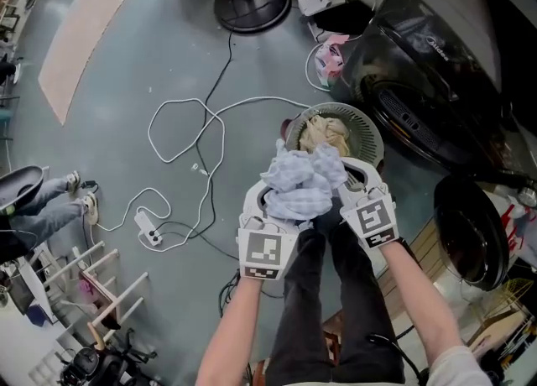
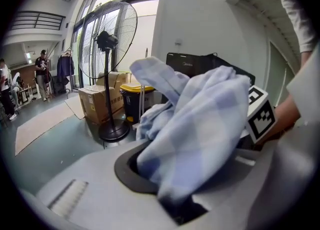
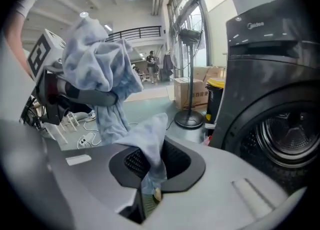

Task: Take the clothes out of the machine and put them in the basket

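A crumpled light blue cloth point(image 1: 298, 183) hangs between both grippers, just in front of the round grey basket point(image 1: 371, 139), which holds beige clothes point(image 1: 325, 134). My left gripper point(image 1: 281, 201) is shut on the bulk of the blue cloth point(image 2: 200, 134), which spills out over its jaws point(image 2: 180, 199). My right gripper point(image 1: 337, 195) is shut on a corner of the blue cloth point(image 3: 150, 146), pinched deep between its jaws point(image 3: 147, 194). The left gripper point(image 3: 75, 91) shows in the right gripper view with the rest of the cloth draped over it. The black washing machine point(image 1: 436, 82) stands to the right.
The machine's round door point(image 1: 470, 229) hangs open at lower right. A standing fan's base point(image 1: 252, 2) is on the floor beyond the basket. A white cable point(image 1: 193, 137) and a power strip point(image 1: 149, 229) lie to the left. A seated person's legs point(image 1: 42, 200) and a wooden rack point(image 1: 84, 284) are far left.
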Motion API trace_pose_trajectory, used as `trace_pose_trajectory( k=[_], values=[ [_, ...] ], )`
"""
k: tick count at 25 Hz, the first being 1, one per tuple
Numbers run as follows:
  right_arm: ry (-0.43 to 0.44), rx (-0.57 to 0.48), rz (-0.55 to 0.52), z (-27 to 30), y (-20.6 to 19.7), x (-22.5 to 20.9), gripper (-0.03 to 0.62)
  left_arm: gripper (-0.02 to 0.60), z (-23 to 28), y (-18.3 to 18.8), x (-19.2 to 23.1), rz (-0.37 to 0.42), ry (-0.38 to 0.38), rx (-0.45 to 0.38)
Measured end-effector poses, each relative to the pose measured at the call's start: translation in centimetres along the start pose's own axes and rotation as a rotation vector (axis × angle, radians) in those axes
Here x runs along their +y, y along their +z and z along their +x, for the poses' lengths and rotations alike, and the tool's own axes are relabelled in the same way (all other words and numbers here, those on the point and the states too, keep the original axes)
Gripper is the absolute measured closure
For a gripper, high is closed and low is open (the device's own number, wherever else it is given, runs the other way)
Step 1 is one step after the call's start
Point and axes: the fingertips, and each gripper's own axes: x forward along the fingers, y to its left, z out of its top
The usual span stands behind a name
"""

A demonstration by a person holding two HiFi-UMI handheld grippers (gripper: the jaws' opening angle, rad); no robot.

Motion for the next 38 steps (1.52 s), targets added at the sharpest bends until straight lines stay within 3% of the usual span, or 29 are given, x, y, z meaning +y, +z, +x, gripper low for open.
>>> trace_pose_trajectory(
  k=[9,13,15,17,28,38],
  values=[
    [-0.087,0.124,0.135,-2.3,-3.3,-2.9,0.563,0.442,4.7,0.1,-3.4,0.013,-0.056,0.052],
    [-0.093,0.206,0.174,-2.5,-5.2,-3.5,0.556,0.383,7.2,-0.9,-4.9,0.032,-0.092,0.17],
    [-0.104,0.23,0.178,-3.0,-6.1,-4.0,0.541,0.371,8.1,-0.9,-5.5,0.053,-0.111,0.189],
    [-0.113,0.244,0.187,-3.5,-7.0,-4.4,0.525,0.348,8.7,-0.8,-5.7,0.071,-0.12,0.196],
    [-0.167,0.276,0.26,-4.6,-10.2,-4.5,0.52,0.348,9.2,-0.5,-7.0,0.093,-0.178,0.174],
    [-0.161,0.243,0.256,-4.3,-8.0,-3.8,0.5,0.348,7.9,-1.1,-5.8,0.058,-0.167,0.171]
  ],
)
